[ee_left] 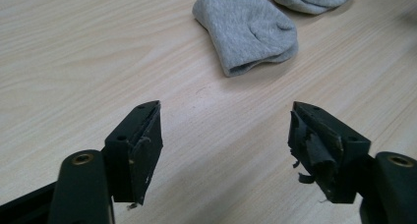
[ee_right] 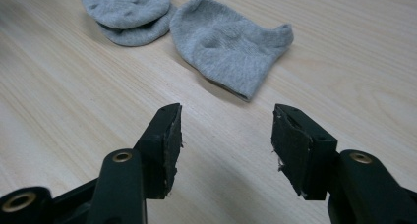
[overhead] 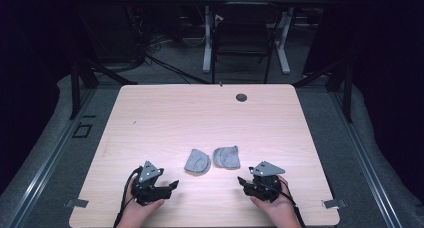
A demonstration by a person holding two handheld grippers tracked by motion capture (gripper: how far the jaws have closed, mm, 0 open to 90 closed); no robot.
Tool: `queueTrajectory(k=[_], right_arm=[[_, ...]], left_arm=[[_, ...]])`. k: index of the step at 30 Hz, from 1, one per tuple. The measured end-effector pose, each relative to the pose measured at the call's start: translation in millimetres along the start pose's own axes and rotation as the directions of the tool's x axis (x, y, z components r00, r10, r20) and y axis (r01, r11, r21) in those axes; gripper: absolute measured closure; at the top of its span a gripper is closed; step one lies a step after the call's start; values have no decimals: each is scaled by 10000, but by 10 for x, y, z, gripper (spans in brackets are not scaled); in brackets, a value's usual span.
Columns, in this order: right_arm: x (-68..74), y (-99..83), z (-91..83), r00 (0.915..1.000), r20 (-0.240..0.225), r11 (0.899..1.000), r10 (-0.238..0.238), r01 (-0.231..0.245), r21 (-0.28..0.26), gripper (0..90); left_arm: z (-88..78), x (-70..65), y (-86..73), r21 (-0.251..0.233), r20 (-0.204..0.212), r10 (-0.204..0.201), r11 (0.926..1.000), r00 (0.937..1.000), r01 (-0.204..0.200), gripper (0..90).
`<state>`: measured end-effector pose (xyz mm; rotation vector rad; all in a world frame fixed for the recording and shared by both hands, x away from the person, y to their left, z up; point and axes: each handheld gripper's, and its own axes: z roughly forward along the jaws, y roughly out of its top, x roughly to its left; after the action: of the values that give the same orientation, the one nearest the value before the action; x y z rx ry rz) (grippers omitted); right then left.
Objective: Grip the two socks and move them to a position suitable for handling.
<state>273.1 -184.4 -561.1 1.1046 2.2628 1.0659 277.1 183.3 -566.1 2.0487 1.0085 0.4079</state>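
Socks are lying on the table, two small grey ones, side by side, nearer the near edge than the far edge and about midway between the left and right edges. I am calling them the left sock (overhead: 197, 162) and the right sock (overhead: 226, 156). They are lying just beside each other, maybe touching at one spot, but I cannot tell for sure. Each one is looking folded or bunched up, not flat.

I am holding my left claw (overhead: 173, 184) near the near edge, a bit to the left of the socks. Its jaws are standing wide apart and nothing is between them. In the left gripper view I am looking past the jaws at the left sock (ee_left: 246, 31), with bare table (ee_left: 74, 62) in the gap.

I am holding my right claw (overhead: 241, 180) near the near edge too, a bit to the right of the socks. Its jaws are also standing wide and gripping nothing. In the right gripper view the right sock (ee_right: 227, 42) is lying ahead of the jaws.

I think the job is only starting. No sock is being picked up yet. Reaching in, grabbing the socks and putting them together are all left to do.
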Motion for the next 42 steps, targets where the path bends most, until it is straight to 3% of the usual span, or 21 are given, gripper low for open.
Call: queueTrajectory(k=[5,11,16,22,24,28,34,42], right_arm=[[46,3,15,9995,134,9996,-297,297,-7,488],[73,-6,37,9999,-37,9999,-103,103,117,537],[80,1,18,9999,24,9998,-135,134,123,541],[67,-4,24,10000,61,9998,7,-8,196,547],[60,1,15,9998,178,9996,14,-19,281,547],[57,8,11,9998,109,9993,153,-156,345,547],[47,15,5,9996,199,9991,220,-227,359,565],[20,7,6,9994,157,9984,320,-327,464,588]], left_arm=[[13,2,-2,86,6,-113,9999,9999,112,312],[16,38,3,115,303,-580,9983,9979,577,361],[6,49,9,-36,189,-427,9991,9989,428,412],[20,48,21,128,265,-387,9992,9989,384,458],[33,42,49,153,156,-332,9993,9993,330,466],[72,40,109,127,527,-552,9984,9971,546,509],[100,-9,229,18,424,-249,9997,9988,248,577],[205,-46,355,90,551,-256,9996,9982,252,635]])
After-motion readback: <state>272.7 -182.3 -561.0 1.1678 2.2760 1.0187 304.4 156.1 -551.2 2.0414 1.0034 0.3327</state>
